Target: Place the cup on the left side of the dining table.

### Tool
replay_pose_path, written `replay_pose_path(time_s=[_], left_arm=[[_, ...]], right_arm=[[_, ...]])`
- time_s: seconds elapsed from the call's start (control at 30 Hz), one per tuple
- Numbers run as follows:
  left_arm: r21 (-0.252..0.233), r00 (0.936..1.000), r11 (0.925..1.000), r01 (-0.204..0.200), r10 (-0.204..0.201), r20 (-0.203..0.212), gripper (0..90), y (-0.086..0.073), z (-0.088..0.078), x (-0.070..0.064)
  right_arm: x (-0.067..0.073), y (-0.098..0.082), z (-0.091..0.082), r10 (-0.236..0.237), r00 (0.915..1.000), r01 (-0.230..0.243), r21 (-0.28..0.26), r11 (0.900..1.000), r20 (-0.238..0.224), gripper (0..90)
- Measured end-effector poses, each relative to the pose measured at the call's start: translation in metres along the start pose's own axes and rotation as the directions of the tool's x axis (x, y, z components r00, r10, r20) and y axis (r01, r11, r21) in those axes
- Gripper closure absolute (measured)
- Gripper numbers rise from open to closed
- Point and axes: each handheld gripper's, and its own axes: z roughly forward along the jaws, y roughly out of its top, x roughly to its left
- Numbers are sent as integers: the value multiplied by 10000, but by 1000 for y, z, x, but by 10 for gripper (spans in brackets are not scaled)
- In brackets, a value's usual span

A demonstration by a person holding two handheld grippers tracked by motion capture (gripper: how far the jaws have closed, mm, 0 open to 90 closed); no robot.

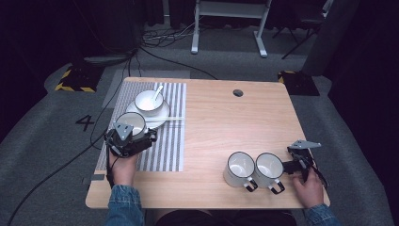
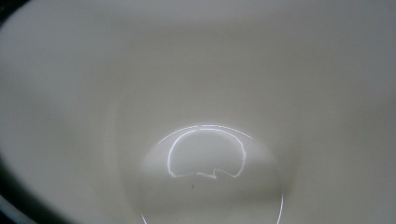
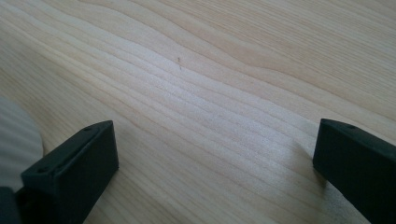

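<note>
Left gripper (image 1: 134, 136) jaws hidden behind mug (image 2: 196, 93)

Left gripper (image 1: 134, 137), left of centre in the high view: black, blocky body with a grey three-cornered plate on top. A black cable leaves it and runs off the table edge toward the lower left of the frame.

Right gripper (image 1: 288, 165), lower right of the high view: black frame, a grey three-cornered plate on top with small dark holes near its corners.

Right gripper view: two matte black jaws at the lower left and lower right of the frame, rectangular, flat-faced, square-edged; small round holes in their top faces.

Sleeves: blue denim cuffs on both wrists, bottom edge of the high view, stitched hems visible.
</note>
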Motion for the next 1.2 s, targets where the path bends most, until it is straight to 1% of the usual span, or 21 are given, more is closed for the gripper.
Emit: replay_pose_path(time_s=[0.03, 0.07, 0.1, 0.13, 0.17, 0.2, 0.23, 0.3, 0.37, 0.4, 0.43, 0.47, 0.5, 0.53, 0.63, 0.67, 0.77, 0.93, 1.0, 1.13, 1.2], left_arm=[[68, 10000, 9999, 95, -95, -10, 34, -2, 4, 3], [86, 9993, 9994, 337, -338, 134, 34, -4, 9, 6], [86, 9993, 9994, 337, -338, 134, 34, -4, 9, 6], [222, 9995, 9993, 285, -288, 153, 34, -5, 12, 9], [431, 9999, 9990, 138, -139, 34, 34, -5, 15, 9], [431, 9999, 9990, 138, -139, 34, 34, -5, 15, 9], [648, 10000, 9979, -19, 20, -15, 34, -5, 17, 8], [759, 10000, 9971, 3, -7, 43, 34, -6, 21, 8], [1028, 9998, 9947, 65, -83, 164, 34, -8, 27, 8], [1319, 9998, 9913, 31, -57, 191, 33, -11, 33, 7], [1431, 9998, 9897, 51, -75, 164, 34, -13, 35, 5], [1431, 9998, 9897, 51, -75, 164, 34, -13, 35, 5], [1578, 9998, 9875, 24, -51, 168, 34, -14, 38, 5], [1663, 10000, 9861, 18, -29, 63, 33, -16, 41, 3], [1865, 9996, 9824, 78, -127, 246, 34, -20, 45, 1], [1907, 9998, 9816, 39, -80, 204, 33, -21, 47, 0], [2022, 9995, 9793, -86, 23, 313, 33, -22, 50, -3], [2337, 9990, 9722, -176, 76, 436, 33, -26, 56, -7], [2323, 9989, 9720, -347, 260, 402, 33, -27, 56, -10], [2305, 9990, 9724, -351, 274, 365, 33, -28, 56, -11], [2376, 9986, 9706, -390, 294, 438, 32, -29, 54, -10]], right_arm=[[0, 0, 0, 41, 10000, -41, -11, 10000, 14, 2], [0, 0, 0, 33, 10000, -33, -7, 10000, 12, 2], [0, 0, 0, 33, 10000, -33, -7, 10000, 12, 2], [0, 0, 0, 31, 10000, -31, -9, 10000, 12, 2], [0, 0, 0, 32, 10000, -32, -8, 10000, 13, 2], [0, 0, 0, 32, 10000, -32, -8, 10000, 13, 2], [0, 0, 0, 33, 10000, -33, -7, 10000, 11, 2], [0, 0, 0, 35, 10000, -35, -7, 10000, 10, 2], [0, 0, 0, 34, 10000, -34, -7, 10000, 14, 2], [0, 0, 0, 27, 10000, -27, -9, 10000, 11, 2], [0, 0, 0, 29, 10000, -29, -9, 10000, 12, 2], [0, 0, 0, 29, 10000, -29, -9, 10000, 12, 2], [0, 0, 0, 29, 10000, -29, -9, 10000, 14, 2], [0, 0, 0, 32, 10000, -32, -6, 10000, 13, 2], [0, 0, 0, 30, 10000, -30, -9, 10000, 11, 2], [0, 0, 0, 27, 10000, -27, -8, 10000, 11, 2], [0, 0, 0, 32, 10000, -32, -9, 10000, 9, 2], [0, 0, 0, 33, 10000, -33, -8, 10000, 10, 2], [0, 0, 0, 31, 10000, -31, -8, 10000, 10, 2], [0, 0, 0, 31, 10000, -31, -9, 10000, 11, 2], [0, 0, 0, 34, 10000, -34, -7, 10000, 12, 2]])
